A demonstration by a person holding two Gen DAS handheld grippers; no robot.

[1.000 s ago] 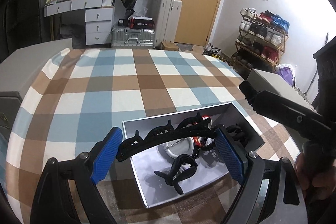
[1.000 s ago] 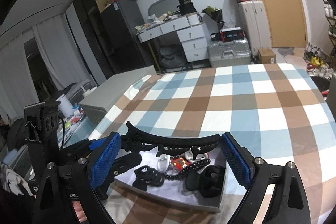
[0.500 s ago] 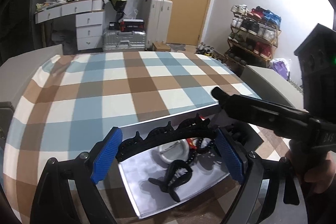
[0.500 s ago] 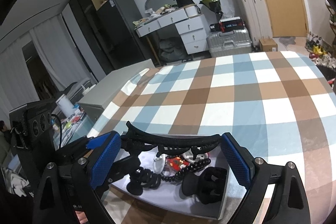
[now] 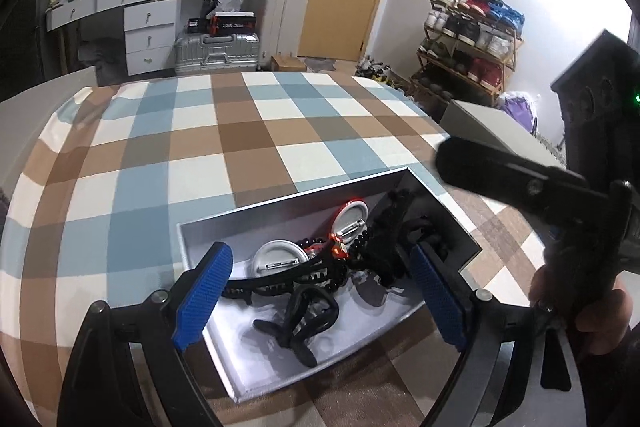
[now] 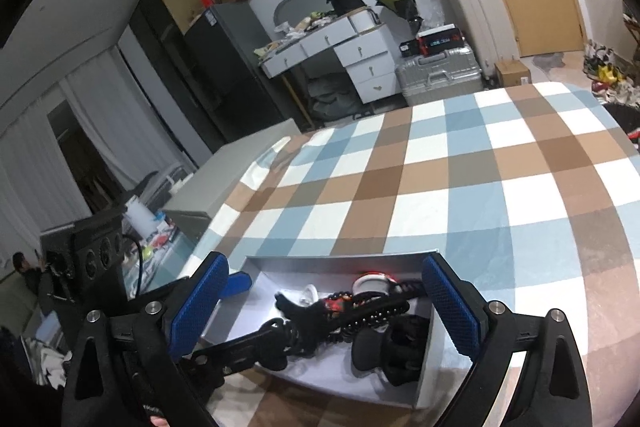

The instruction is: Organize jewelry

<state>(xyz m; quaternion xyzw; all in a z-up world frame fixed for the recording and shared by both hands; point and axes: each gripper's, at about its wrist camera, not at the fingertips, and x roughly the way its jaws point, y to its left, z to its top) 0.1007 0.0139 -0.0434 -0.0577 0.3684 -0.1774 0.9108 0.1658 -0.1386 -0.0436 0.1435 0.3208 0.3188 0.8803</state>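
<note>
A grey open box [image 5: 448, 211] lies on the checked tablecloth. It holds black hair claws [image 5: 304, 319], a long black claw clip [image 5: 280, 281], a dark bead string [image 5: 352, 247] and white round pieces [image 5: 278, 257]. My left gripper [image 5: 320, 299] is open just above the box, nothing between its blue pads. My right gripper [image 6: 324, 311] is open above the same box [image 6: 340, 261]; the long clip [image 6: 320, 323] lies in the box below it. The right gripper's body [image 5: 520, 183] shows at the right of the left wrist view.
The checked tablecloth [image 5: 224, 135] stretches beyond the box. A grey block [image 5: 492, 127] stands at the table's right edge. Desk, suitcases, door and shoe rack stand behind the table. A black device [image 6: 88, 243] sits left in the right wrist view.
The long black claw clip was held across both grippers' pads; now it lies in the box and both grippers are open and empty. The cameras have tilted down toward the box.
</note>
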